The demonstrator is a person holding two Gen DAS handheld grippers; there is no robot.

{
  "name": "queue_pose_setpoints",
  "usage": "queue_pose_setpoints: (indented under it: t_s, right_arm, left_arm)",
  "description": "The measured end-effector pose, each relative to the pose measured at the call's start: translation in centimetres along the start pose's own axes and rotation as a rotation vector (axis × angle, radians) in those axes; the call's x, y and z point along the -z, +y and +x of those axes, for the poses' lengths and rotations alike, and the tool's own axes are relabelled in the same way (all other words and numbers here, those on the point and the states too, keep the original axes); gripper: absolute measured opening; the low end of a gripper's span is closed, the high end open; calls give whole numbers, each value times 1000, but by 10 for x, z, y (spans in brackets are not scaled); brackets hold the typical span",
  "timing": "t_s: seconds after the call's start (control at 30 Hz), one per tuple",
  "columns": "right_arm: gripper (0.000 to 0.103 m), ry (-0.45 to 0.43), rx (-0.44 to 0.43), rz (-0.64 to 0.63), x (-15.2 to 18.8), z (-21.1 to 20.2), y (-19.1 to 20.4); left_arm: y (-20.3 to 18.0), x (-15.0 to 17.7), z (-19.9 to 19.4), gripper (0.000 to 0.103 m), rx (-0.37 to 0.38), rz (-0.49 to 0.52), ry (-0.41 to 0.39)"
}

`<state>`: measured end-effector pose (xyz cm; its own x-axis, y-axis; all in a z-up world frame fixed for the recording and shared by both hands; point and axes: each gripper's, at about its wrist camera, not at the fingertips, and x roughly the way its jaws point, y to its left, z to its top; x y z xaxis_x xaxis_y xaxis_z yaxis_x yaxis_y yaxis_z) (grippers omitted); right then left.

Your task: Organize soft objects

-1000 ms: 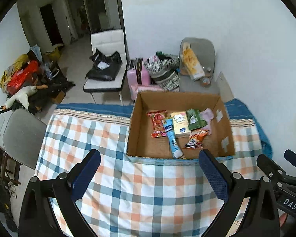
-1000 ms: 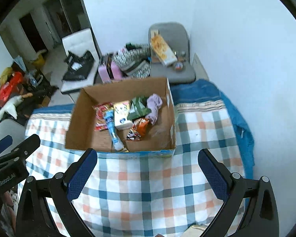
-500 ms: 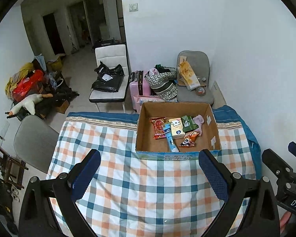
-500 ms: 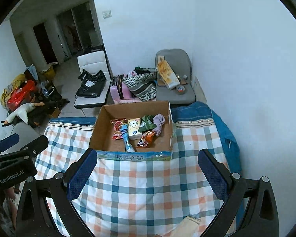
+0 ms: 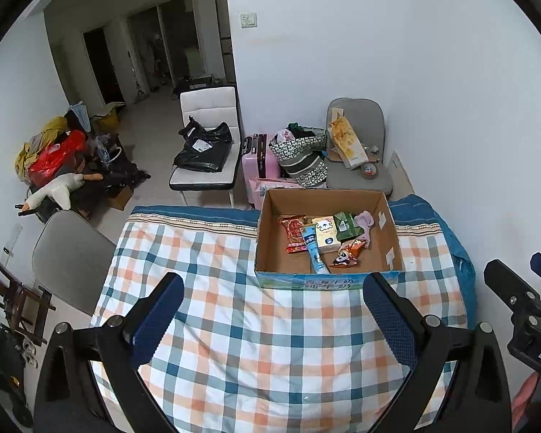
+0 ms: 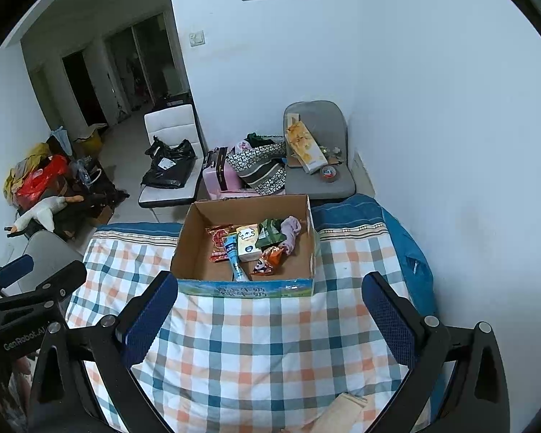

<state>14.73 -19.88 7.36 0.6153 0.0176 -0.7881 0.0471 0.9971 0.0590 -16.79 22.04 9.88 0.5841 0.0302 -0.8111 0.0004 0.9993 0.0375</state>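
Sitting at the far end of the checked blanket [image 5: 256, 342], the cardboard box [image 5: 267, 234] holds all the soft things in view: a red snack packet [image 5: 295, 232], a blue tube [image 5: 314, 250], a white tissue pack [image 5: 326, 239], a green pouch [image 5: 346, 225], an orange packet [image 5: 346, 254] and a lilac cloth [image 5: 366, 222], bunched together toward the box's middle and right. The print on the packets is too small to read (as is the lettering on the box's blue front edge). The left gripper [image 5: 270, 317] hangs above the blanket with its jaws spread wide and nothing between them; the right gripper [image 6: 267, 319] is likewise wide apart and empty. A tan, flat thing [image 6: 342, 411] is cut off at the bottom of the right wrist view, and I cannot tell what it is. Behind the bed a grey chair [image 6: 317, 176] carries a yellow carton [image 6: 306, 148].
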Motion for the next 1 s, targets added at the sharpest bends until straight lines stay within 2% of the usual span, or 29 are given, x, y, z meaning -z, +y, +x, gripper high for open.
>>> queue_pose_setpoints:
  t_s: [1.0]
  right_arm:
    - [103,-18,-20,-3,-3,-14,-1]
  left_arm:
    - [5,2,-9,102,3,-4,-7]
